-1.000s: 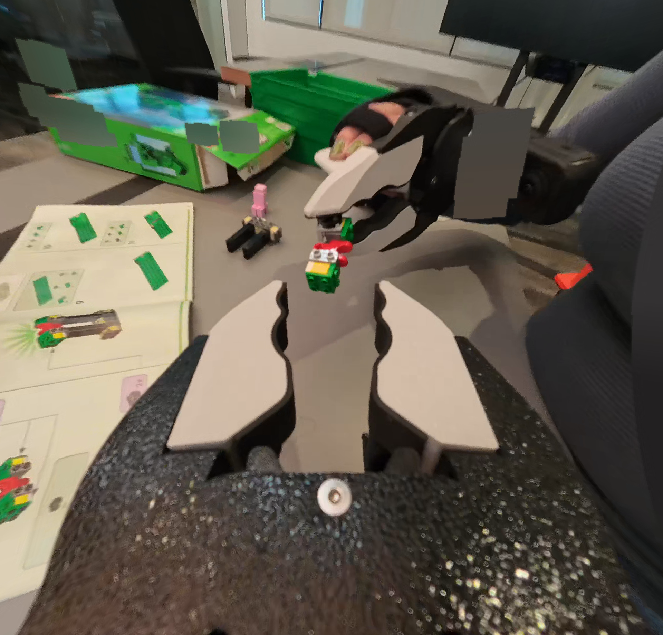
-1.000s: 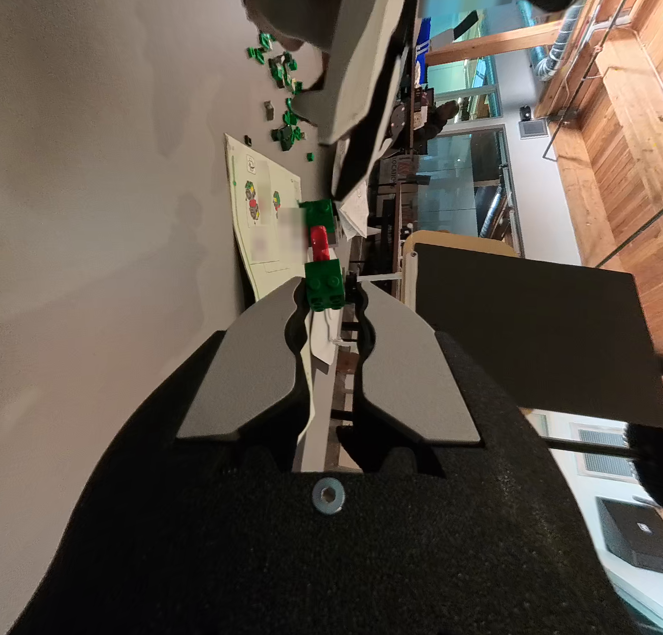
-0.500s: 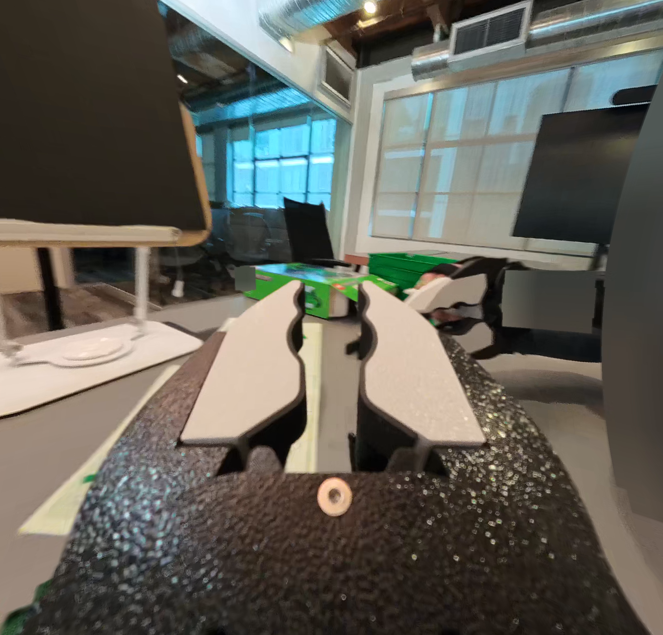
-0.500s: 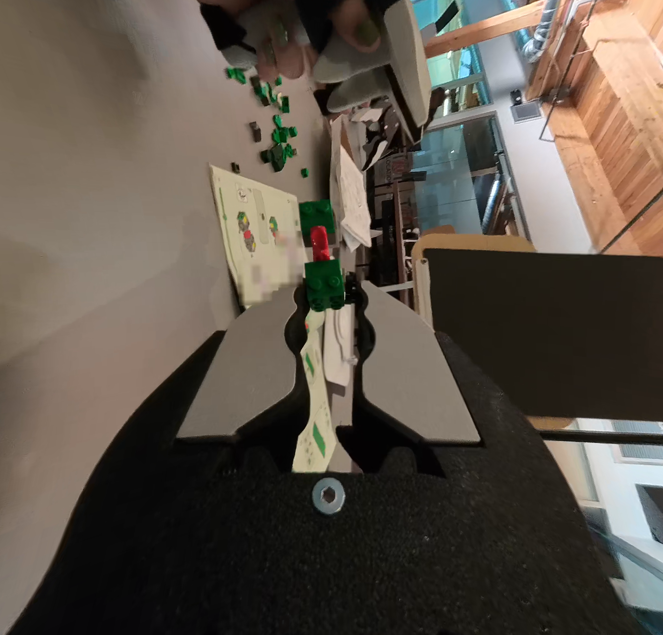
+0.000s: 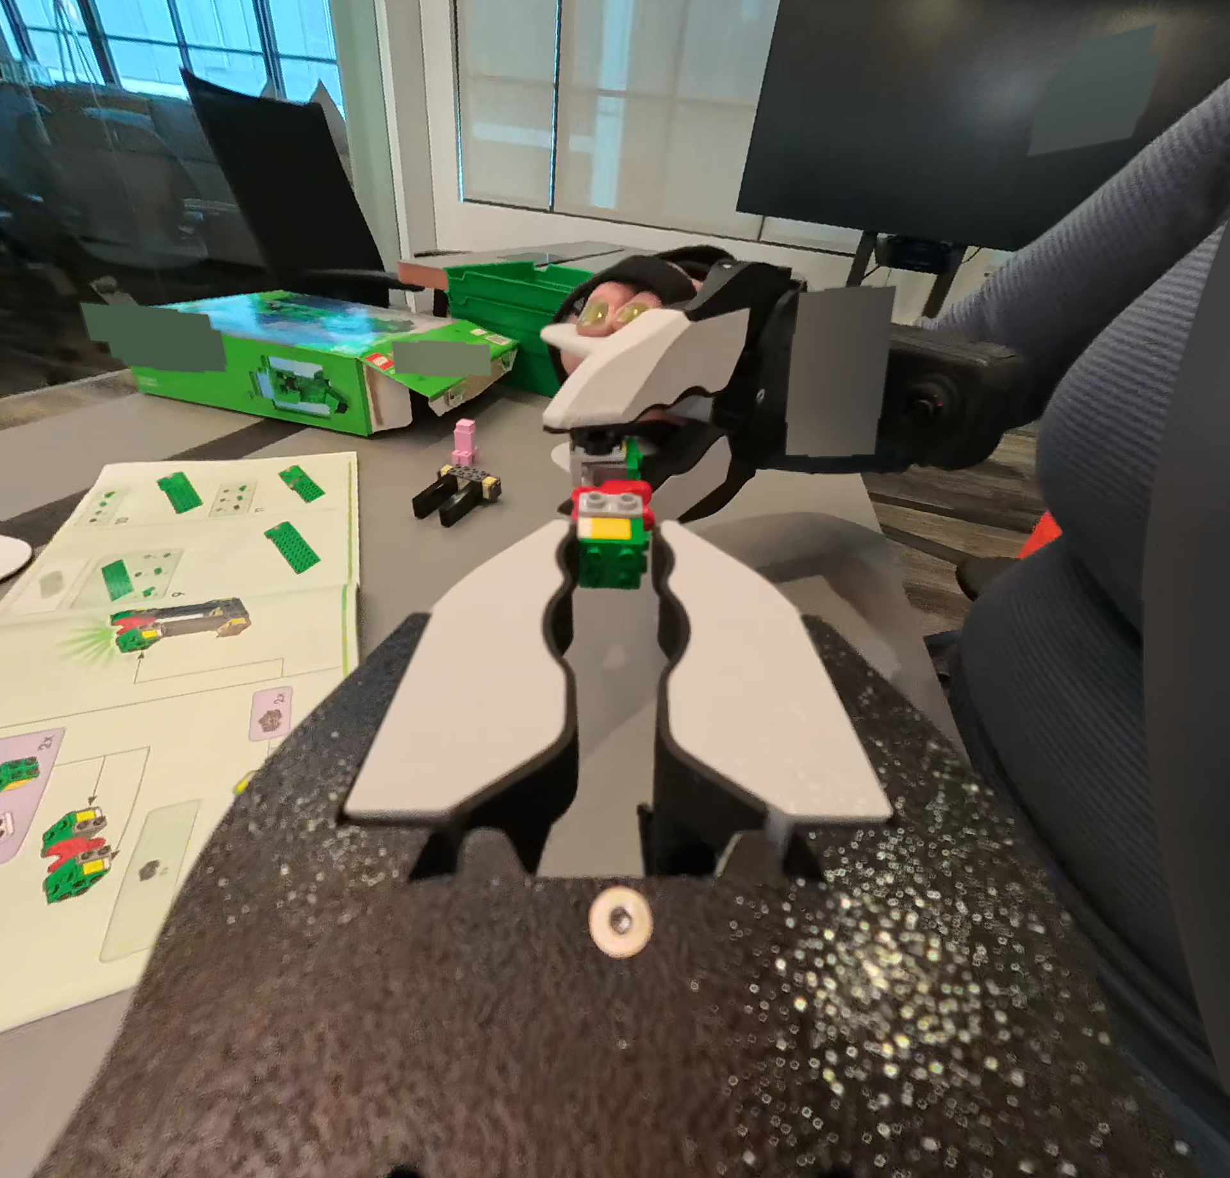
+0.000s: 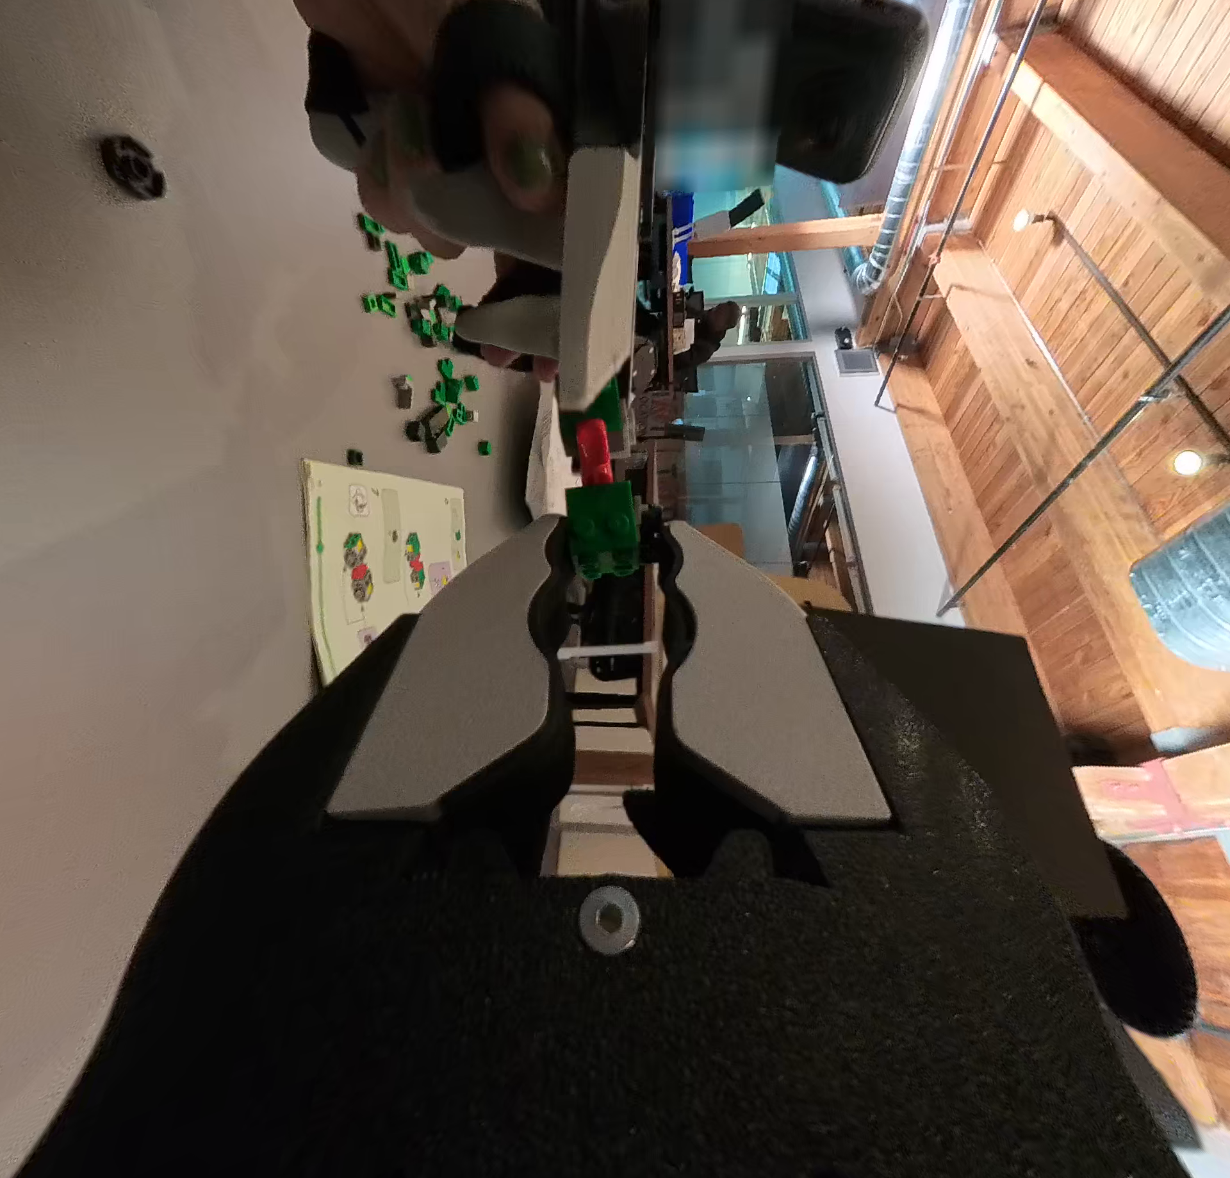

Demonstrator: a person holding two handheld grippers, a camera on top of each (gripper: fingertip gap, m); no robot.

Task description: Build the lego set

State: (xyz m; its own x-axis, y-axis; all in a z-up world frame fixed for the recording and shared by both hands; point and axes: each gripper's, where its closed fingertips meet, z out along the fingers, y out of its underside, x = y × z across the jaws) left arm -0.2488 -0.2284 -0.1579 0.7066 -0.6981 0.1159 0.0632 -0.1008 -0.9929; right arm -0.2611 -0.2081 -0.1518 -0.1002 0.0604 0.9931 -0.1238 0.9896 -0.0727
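Observation:
A small lego assembly [image 5: 611, 547] of green bricks with a red part, a yellow tile and grey studs is held in the air between both grippers. My left gripper [image 5: 611, 557] is shut on its near green end. My right gripper [image 5: 599, 444] comes in from the far right, above the table, and grips the grey and green far end. In the right wrist view my right gripper [image 6: 607, 540] is shut on a green brick of the assembly [image 6: 602, 534]. The left gripper's finger [image 6: 592, 294] covers the other green end beyond the red part [image 6: 592, 450].
An open instruction booklet [image 5: 180, 580] lies on the grey table at left. Behind it are the green set box [image 5: 299, 361], a green crate [image 5: 512, 294] and a small black build with a pink piece [image 5: 459, 487]. Loose green pieces [image 6: 426, 321] lie scattered. A sleeve [image 5: 1098, 281] is at right.
My left gripper swung up and away, then came back and closed on the green end of the assembly. My right gripper kept hold of the assembly.

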